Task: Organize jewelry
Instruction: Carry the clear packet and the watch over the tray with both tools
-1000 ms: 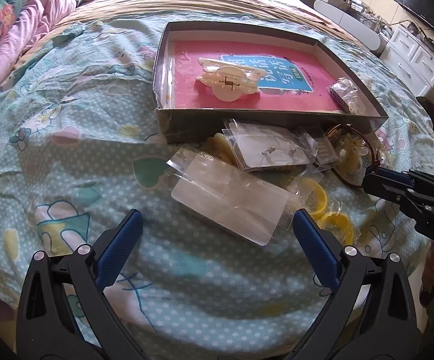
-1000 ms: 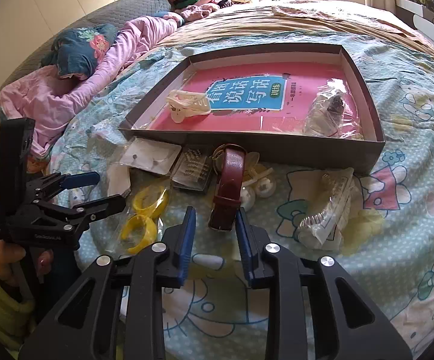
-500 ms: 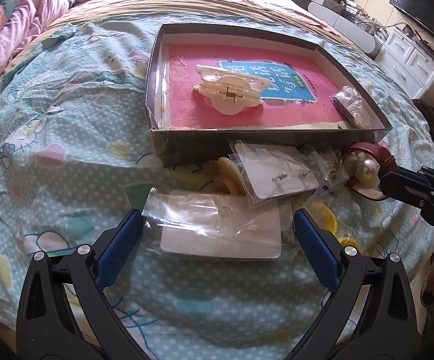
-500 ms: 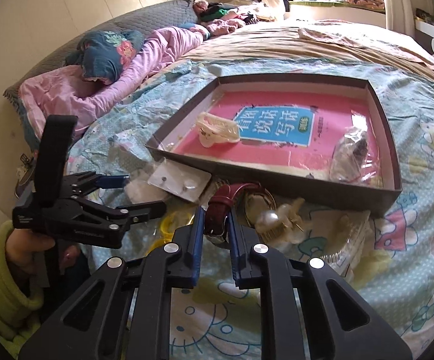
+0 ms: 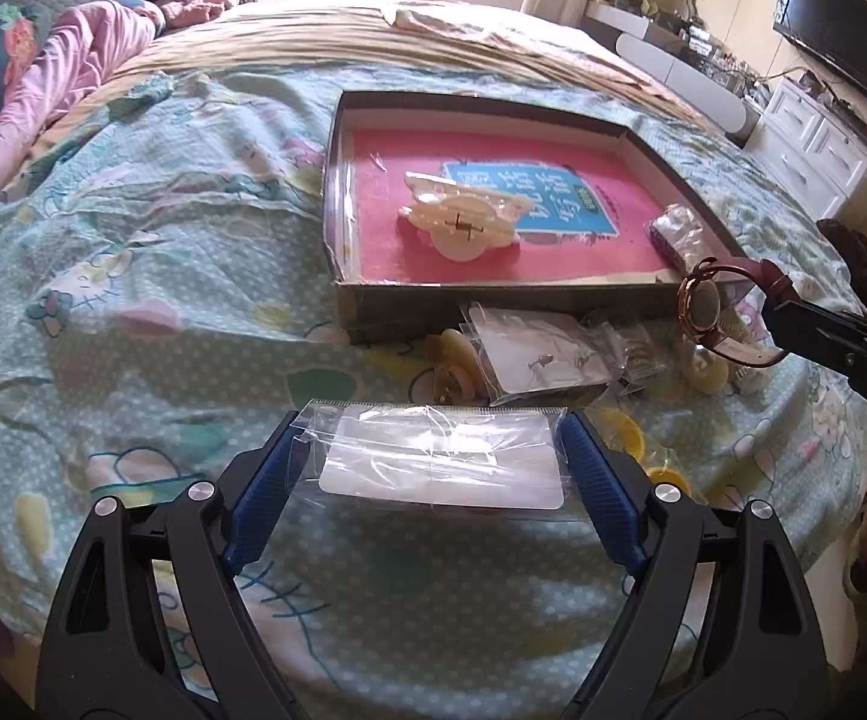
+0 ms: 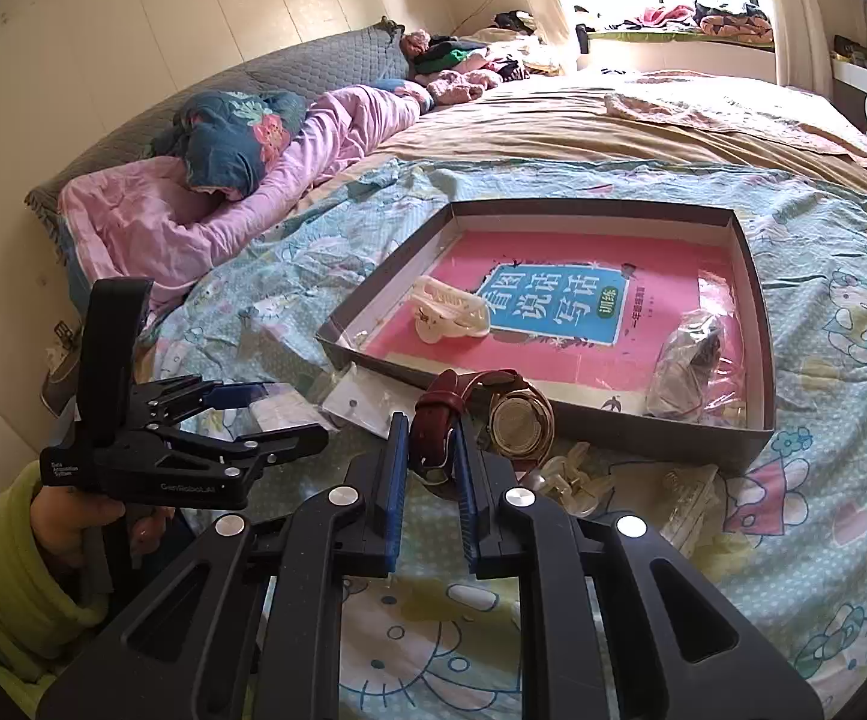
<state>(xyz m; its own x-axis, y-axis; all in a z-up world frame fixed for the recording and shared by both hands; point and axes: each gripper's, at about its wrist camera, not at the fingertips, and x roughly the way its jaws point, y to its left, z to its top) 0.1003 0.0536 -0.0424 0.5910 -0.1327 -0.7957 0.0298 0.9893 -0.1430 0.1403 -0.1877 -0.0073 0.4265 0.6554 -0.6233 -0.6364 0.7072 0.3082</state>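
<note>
My left gripper (image 5: 430,426) is shut on a clear plastic packet with a white card (image 5: 440,461) and holds it above the bedspread. My right gripper (image 6: 430,429) is shut on the strap of a red-brown leather watch (image 6: 439,414) with a gold face (image 6: 520,420), lifted in front of the box. The watch also shows in the left wrist view (image 5: 706,312). The shallow dark box (image 5: 493,297) with a pink book inside holds a cream hair claw (image 5: 463,222) and a bagged item (image 6: 688,363).
More jewelry lies on the bedspread before the box: a carded earring packet (image 5: 538,354), cream clips (image 5: 454,360), yellow rings (image 5: 631,432), small clear bags (image 6: 688,492). Pink bedding (image 6: 205,210) lies far left. A white dresser (image 5: 817,150) stands right.
The left gripper closed on the clear packet and lifted it. The right gripper closed on the watch strap and raised the watch off the bed.
</note>
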